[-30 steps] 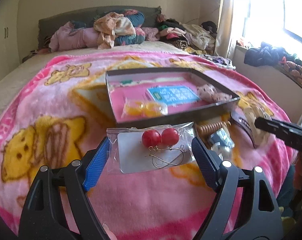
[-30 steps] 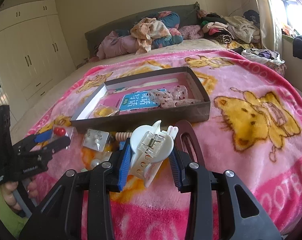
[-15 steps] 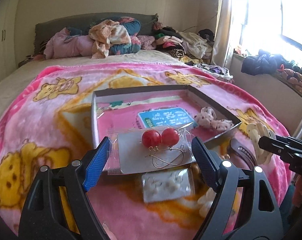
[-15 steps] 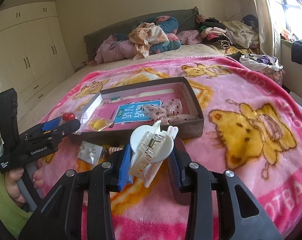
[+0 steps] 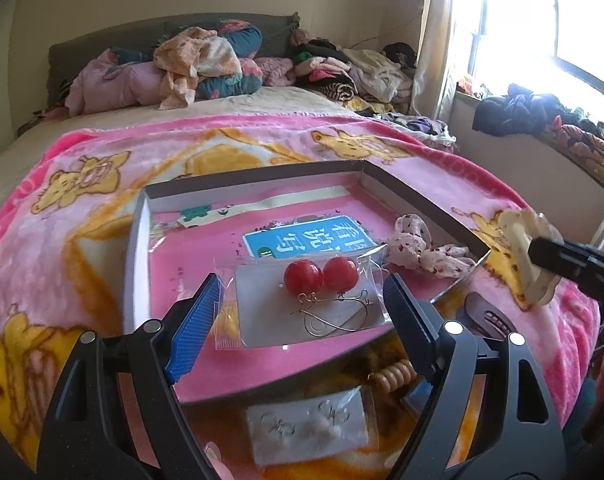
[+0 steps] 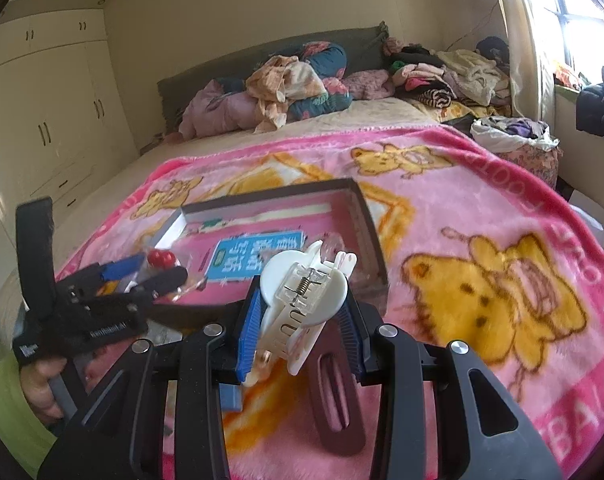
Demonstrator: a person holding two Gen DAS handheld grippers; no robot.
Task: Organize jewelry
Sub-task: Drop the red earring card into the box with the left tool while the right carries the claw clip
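A pink fleece blanket (image 5: 82,240) printed with yellow cartoon bears covers the near end of a bed, with heaped clothes (image 6: 298,84) along the dark headboard at the top of both frames, cream wardrobes (image 6: 42,120) at the upper left of the right wrist view and a bright window (image 5: 542,28) at the upper right of the left wrist view. A shallow grey box (image 5: 140,264) with a pink floor lies on the blanket in mid-frame; inside it are a blue card (image 5: 306,236) with white characters and a spotted fabric scrunchie (image 5: 418,244) at its right edge. The left gripper (image 5: 298,304) pinches a clear packet of red ball earrings (image 5: 322,276) by its short sides, so the packet's long axis runs left to right across the frame, held flat above the box's near part, balls toward the far side and wire hooks toward the camera. The right gripper (image 6: 302,312) clamps a white claw clip (image 6: 302,296), its long axis tilted from lower left to upper right, spring uppermost, over the box's near right corner. Lower in the left wrist frame lie another small earring packet (image 5: 306,428), seemingly of pale studs, and a coiled hair tie (image 5: 394,374); a dark brown hair clip (image 6: 334,404) lies on the blanket below the right gripper.
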